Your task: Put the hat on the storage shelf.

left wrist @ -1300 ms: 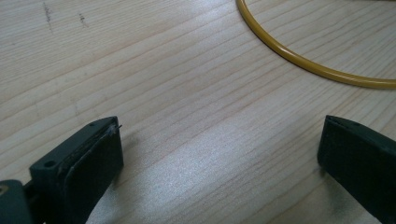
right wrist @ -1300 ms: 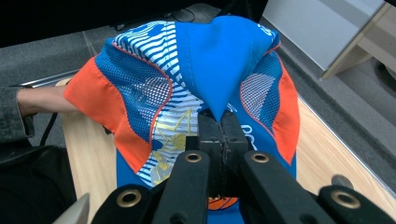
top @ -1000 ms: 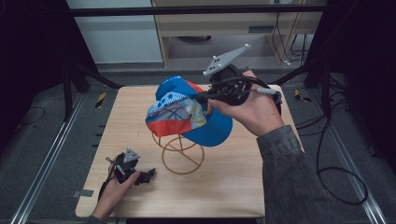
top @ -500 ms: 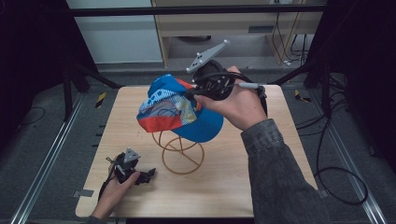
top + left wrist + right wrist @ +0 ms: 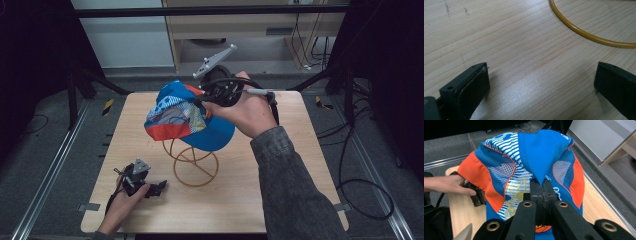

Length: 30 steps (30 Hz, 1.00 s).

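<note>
**Cap held above its wire stand**

A dim workroom with black frame legs and grey floor surrounds a square, pale wooden table (image 5: 280, 200), the largest thing in the scene. Above its middle hangs a blue baseball cap with orange, white-striped mesh panels (image 5: 185, 117), lifted clear of the tabletop. It sits over, and seemingly just above, a yellow wire stand with a ring base (image 5: 196, 167); whether the cap touches the stand's top cannot be told. The placement suggests the cap is either being set onto the stand or taken from it.

The right gripper (image 5: 541, 188) has its black jaws pressed together on a pinched fold of the cap's blue fabric, which peaks up where it is gripped; holding by the crown lets the cap hang open underneath. The left gripper (image 5: 142, 182) rests low on the table's near-left part, jaws spread wide and holding nothing, with bare wood between them and the stand's ring just ahead, likely waiting out of the way.
</note>
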### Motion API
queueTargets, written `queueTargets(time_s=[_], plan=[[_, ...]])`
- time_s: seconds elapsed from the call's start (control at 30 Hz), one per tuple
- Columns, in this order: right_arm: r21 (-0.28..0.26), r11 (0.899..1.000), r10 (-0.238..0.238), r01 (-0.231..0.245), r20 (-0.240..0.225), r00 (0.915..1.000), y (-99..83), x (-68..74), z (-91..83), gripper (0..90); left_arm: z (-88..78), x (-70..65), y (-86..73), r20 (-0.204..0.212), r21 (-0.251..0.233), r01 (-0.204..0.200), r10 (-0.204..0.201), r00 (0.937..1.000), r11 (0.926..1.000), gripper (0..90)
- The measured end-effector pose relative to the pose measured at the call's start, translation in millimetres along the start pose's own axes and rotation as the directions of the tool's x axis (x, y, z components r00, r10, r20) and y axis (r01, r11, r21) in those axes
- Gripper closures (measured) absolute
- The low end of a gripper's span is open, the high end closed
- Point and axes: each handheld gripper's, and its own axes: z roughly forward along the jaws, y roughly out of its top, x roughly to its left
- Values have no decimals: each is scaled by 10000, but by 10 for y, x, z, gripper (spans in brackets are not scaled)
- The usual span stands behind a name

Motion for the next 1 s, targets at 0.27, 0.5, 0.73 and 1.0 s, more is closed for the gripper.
queueTargets(time_s=[0.27, 0.5, 0.73, 1.0], plan=[[186, 9998, -39, 39, -54, 10000, 29, 16, 114, 900, 4, 0, 5, 28, 7, -23, 23, 10000, 10000, 0], [194, 9997, -157, 161, -202, 9997, 92, 76, 215, 900, 4, -1, 5, 24, 8, -25, 25, 10000, 10000, 0], [500, 9986, -170, 183, -264, 9995, 115, 76, 344, 900, 4, -1, 5, 24, 9, -24, 24, 10000, 10000, 0], [797, 9968, -58, 80, -279, 9996, 138, 51, 490, 900, 5, -3, 5, 19, 5, -22, 22, 10000, 10000, 0]])
